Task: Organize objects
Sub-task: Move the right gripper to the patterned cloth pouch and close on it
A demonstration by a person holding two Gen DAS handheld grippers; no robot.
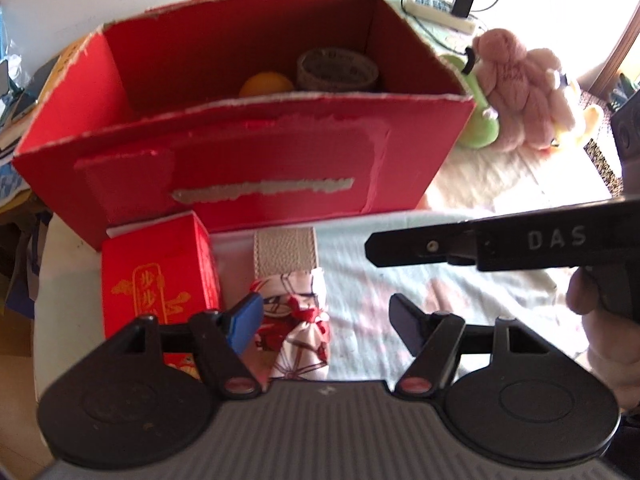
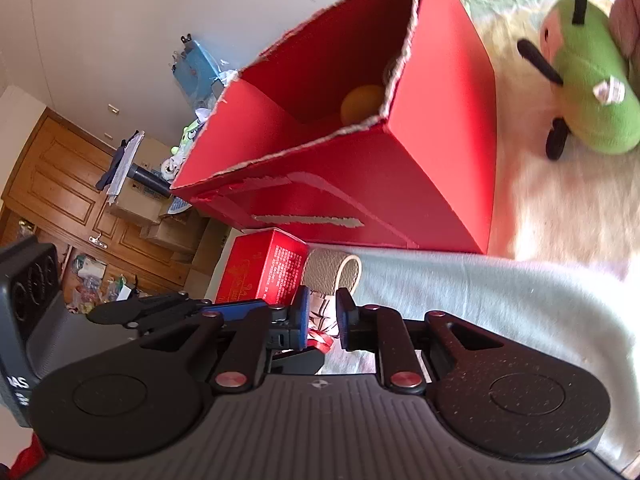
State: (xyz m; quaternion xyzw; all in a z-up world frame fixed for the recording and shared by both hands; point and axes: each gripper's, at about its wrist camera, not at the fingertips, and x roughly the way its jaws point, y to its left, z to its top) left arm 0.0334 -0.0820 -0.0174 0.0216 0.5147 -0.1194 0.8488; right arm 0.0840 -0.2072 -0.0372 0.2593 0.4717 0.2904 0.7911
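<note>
A large open red cardboard box (image 1: pixel 256 168) stands ahead, holding an orange ball (image 1: pixel 266 83) and a woven round basket (image 1: pixel 338 70). In front of it lie a small red printed box (image 1: pixel 160 276), a beige leather loop (image 1: pixel 286 250) and a white-and-red patterned cloth pouch (image 1: pixel 300 328). My left gripper (image 1: pixel 326 326) is open, low over the pouch, which lies against its left finger. My right gripper (image 2: pixel 322 316) has its jaws nearly closed, with the pouch (image 2: pixel 320 322) showing in the narrow gap between them; the red box (image 2: pixel 360 152), small box (image 2: pixel 264 268) and loop (image 2: pixel 332 272) lie beyond.
A pink plush bear (image 1: pixel 520 88) and a green plush toy (image 2: pixel 592 80) lie right of the big box on a pale blanket (image 1: pixel 460 280). A power strip (image 1: pixel 440 10) sits far back. Wooden cabinets (image 2: pixel 60 184) and clutter stand at left.
</note>
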